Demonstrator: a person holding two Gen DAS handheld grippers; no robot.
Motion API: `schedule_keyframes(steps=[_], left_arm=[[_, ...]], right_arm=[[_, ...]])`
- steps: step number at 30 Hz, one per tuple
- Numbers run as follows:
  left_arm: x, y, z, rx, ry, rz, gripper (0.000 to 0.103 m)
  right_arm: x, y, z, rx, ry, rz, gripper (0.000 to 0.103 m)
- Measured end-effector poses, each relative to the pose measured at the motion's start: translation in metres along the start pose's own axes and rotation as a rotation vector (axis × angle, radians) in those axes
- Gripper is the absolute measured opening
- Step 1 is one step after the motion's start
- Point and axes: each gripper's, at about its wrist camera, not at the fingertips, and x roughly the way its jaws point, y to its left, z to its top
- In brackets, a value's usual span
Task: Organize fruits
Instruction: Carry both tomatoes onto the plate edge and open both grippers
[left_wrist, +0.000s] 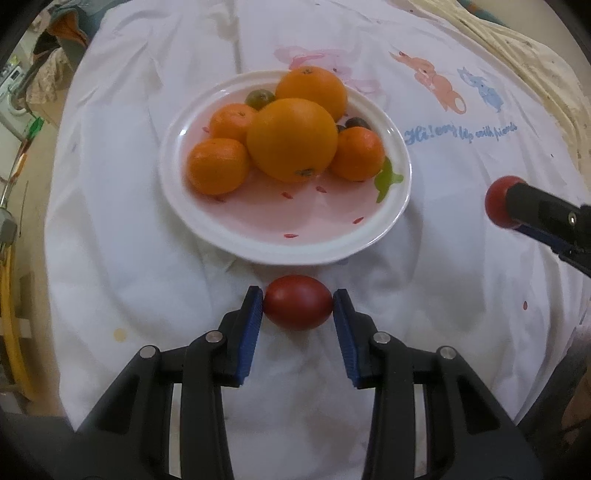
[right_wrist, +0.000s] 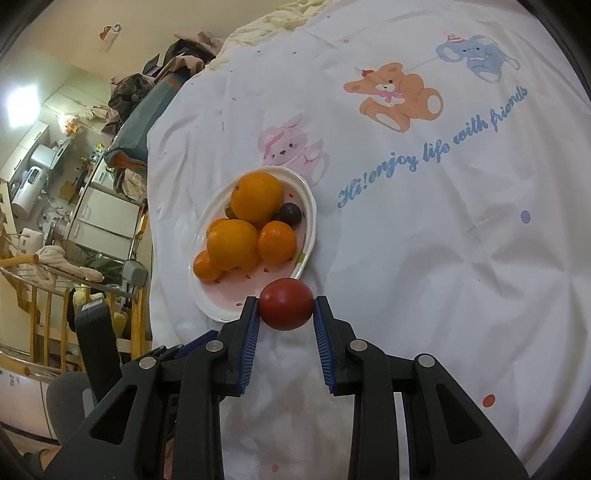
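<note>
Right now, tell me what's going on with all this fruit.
A person is gathering fruit onto a pink-and-white plate on a white printed bedsheet, using a handheld gripper in each hand. The left gripper is shut on a red tomato just in front of the plate. The right gripper holds a second red tomato near the plate's edge. The plate already holds two oranges, three tangerines and a few small dark fruits.
</note>
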Motion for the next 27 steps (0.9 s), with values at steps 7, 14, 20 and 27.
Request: schedule_keyframes(steps=[7, 14, 20, 27], left_arm=[[-0.021, 0.024, -0.008, -0.045, -0.04, 0.024, 0.035], [-0.054, 0.049, -0.004, -0.131, -0.073, 0.035, 0.035], [-0.088, 0.049, 0.018, -0.129, -0.154, 0.047, 0.035], [-0.103, 0.039, 0.048, -0.09, -0.215, 0.038, 0.035]], right_arm=[[-0.011, 0.005, 0.008, 0.011, -0.04, 0.036, 0.031], [-0.033, 0.015, 0.014, -0.008, -0.096, 0.098, 0.031], [-0.042, 0.025, 0.019, -0.022, -0.12, 0.148, 0.031], [-0.037, 0.027, 0.029, -0.033, -0.117, 0.159, 0.031]])
